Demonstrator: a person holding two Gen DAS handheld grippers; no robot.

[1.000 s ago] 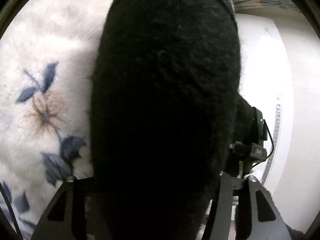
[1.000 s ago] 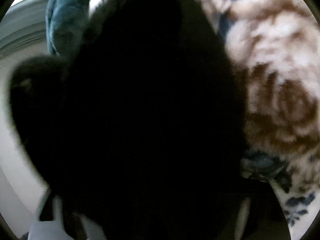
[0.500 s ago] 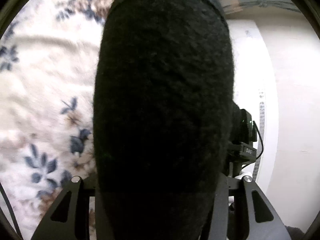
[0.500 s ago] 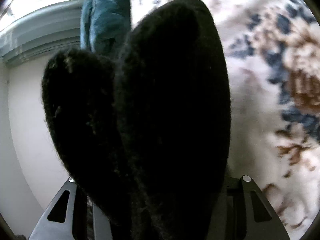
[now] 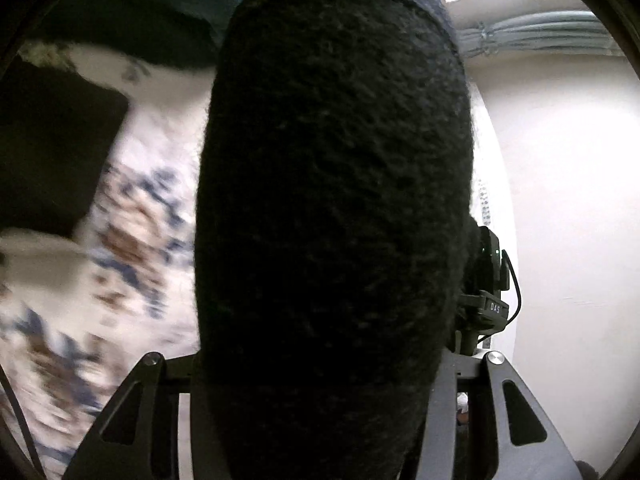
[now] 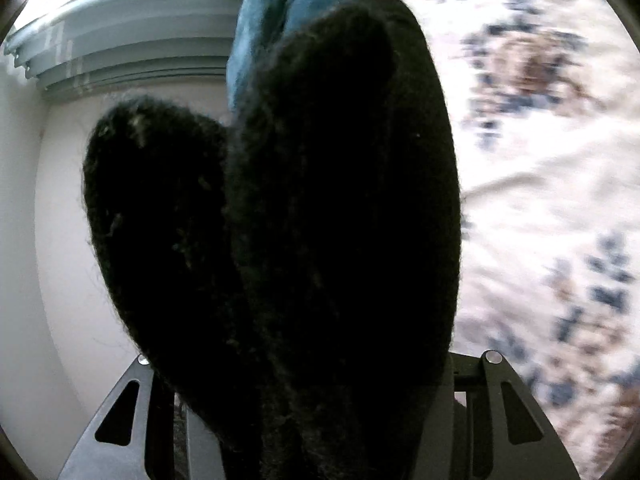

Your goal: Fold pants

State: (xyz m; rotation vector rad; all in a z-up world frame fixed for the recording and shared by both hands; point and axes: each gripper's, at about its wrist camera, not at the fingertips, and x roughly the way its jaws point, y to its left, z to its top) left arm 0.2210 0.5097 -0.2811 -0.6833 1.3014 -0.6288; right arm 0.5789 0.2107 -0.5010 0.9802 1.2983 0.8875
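Black fuzzy fleece pants [image 5: 332, 216] are filling my left gripper [image 5: 320, 420] | right gripper [image 6: 320, 420] is clamping them too | raised over floral blanket [image 6: 540, 200] | folding is barely starting.

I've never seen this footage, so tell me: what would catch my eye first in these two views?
A thick fold of fuzzy black fabric fills the middle of both views, rising from each tool. Behind it lies a blurred cream blanket with blue and brown flowers. Blue jeans hang at the top of the right view.
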